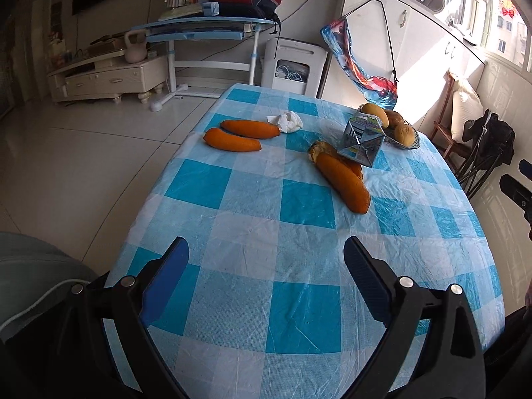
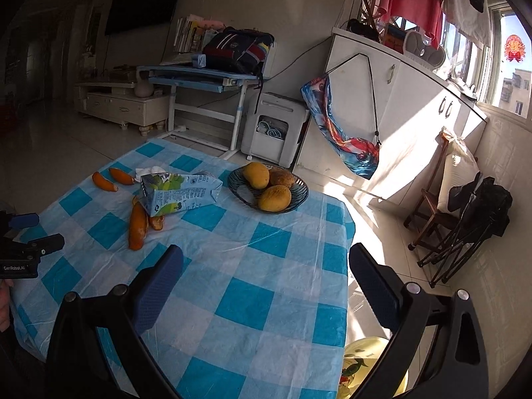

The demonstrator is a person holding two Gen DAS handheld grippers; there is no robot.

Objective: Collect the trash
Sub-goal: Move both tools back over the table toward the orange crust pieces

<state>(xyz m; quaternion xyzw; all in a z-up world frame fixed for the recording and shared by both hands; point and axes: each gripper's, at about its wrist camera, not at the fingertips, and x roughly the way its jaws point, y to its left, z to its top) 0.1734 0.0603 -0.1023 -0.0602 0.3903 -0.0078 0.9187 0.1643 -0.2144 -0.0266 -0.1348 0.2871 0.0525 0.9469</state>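
Both the left gripper (image 1: 266, 272) and right gripper (image 2: 266, 282) hover spread and empty over the checked tablecloth (image 1: 299, 299), likely poised to choose a first piece. At 12 o'clock in the left view lie 2 orange peels (image 1: 232, 139), a crumpled tissue (image 1: 289, 121) and, toward 1 o'clock, a tipped carton (image 2: 181, 193) across more peels (image 1: 342, 179); its print is unreadable. "GenRobot.AI" marks the left tool.

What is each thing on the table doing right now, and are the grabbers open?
Left gripper: open, holding nothing.
Right gripper: open, holding nothing.
Carton: lying on its side, partly on a peel.
Peels: loose on the tablecloth, not yet picked up.
Tissue: crumpled, beside the peels.
Bowl: upright, holding three mangoes.
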